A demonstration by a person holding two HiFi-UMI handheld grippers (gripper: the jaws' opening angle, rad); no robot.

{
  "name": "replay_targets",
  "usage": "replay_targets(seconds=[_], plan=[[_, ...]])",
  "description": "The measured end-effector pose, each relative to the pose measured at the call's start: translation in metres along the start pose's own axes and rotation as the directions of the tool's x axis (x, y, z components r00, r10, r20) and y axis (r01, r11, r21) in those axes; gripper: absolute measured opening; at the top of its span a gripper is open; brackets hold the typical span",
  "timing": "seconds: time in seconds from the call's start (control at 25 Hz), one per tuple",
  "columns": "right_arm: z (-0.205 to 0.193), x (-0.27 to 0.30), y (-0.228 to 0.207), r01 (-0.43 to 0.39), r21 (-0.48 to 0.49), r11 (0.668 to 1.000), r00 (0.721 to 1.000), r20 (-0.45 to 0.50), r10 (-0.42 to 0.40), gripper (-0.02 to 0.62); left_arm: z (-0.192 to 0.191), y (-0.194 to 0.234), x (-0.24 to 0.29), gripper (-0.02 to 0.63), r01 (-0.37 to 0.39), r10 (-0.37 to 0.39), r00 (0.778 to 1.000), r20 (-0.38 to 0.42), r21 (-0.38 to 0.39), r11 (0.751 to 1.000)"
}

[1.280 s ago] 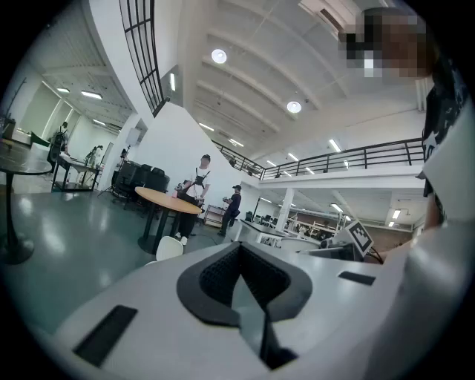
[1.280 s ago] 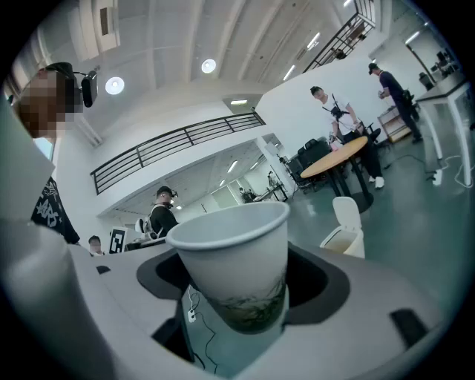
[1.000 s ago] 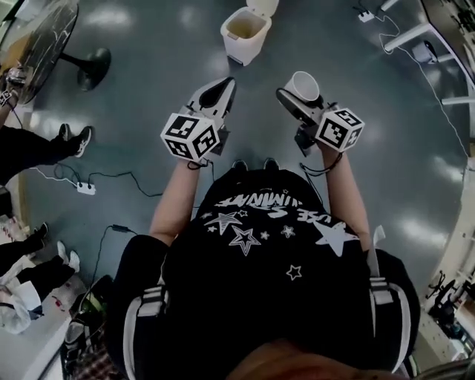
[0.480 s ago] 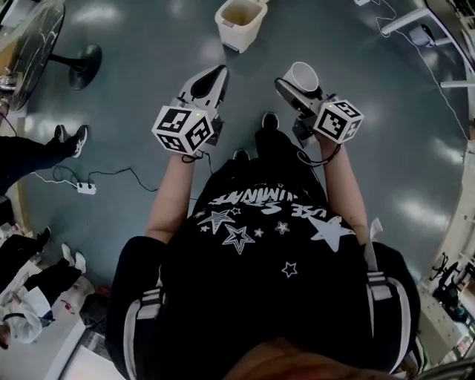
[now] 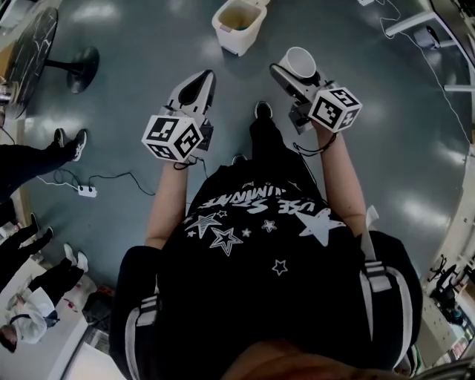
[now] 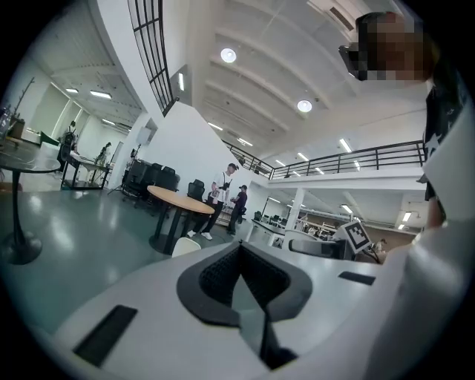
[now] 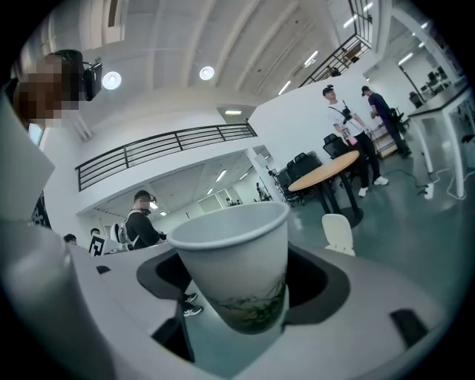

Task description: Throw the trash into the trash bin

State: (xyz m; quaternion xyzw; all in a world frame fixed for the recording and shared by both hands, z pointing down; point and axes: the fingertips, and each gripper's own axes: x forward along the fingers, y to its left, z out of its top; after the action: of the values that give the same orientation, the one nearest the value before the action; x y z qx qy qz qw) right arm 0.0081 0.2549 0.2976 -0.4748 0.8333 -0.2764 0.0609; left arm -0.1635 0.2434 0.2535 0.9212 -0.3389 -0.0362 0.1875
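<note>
A white paper cup (image 5: 300, 62) stands upright between the jaws of my right gripper (image 5: 291, 76), which is shut on it. In the right gripper view the cup (image 7: 236, 271) fills the middle, with faint green print low on its side. The cream trash bin (image 5: 239, 22) stands on the floor ahead, lid open, between the lines of the two grippers. My left gripper (image 5: 197, 83) is held level to the left, shut, with nothing in it; in its own view the dark pads (image 6: 215, 278) meet. The bin (image 7: 338, 231) shows small beyond the cup.
A pedestal fan (image 5: 44, 52) stands at the far left. A power strip (image 5: 87, 191) with cables lies on the floor by other people's legs (image 5: 37, 159). White table legs (image 5: 415, 22) are at the top right. Two people stand at a round table (image 6: 178, 202) far ahead.
The person has stepped forward, one foot now out in front. Both grippers have moved on toward the bin, the cup still held in the right one.
</note>
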Motion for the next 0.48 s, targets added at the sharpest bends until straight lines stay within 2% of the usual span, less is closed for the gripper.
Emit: replay_targets(seconds=[0.24,0.48], plan=[[0.031,0.035,-0.037,0.041,-0.157,0.987,0.999,-0.019,-0.044,0.367,0.004,0.029,0.047,0.011,-0.053,0.052,0.998,-0.018,-0.03,0.998],[0.062,0.056,-0.092,0.043,-0.105,0.994,0.999,-0.028,-0.046,0.367,0.02,0.038,0.109,0.011,-0.066,0.066,0.997,-0.031,0.0,0.998]])
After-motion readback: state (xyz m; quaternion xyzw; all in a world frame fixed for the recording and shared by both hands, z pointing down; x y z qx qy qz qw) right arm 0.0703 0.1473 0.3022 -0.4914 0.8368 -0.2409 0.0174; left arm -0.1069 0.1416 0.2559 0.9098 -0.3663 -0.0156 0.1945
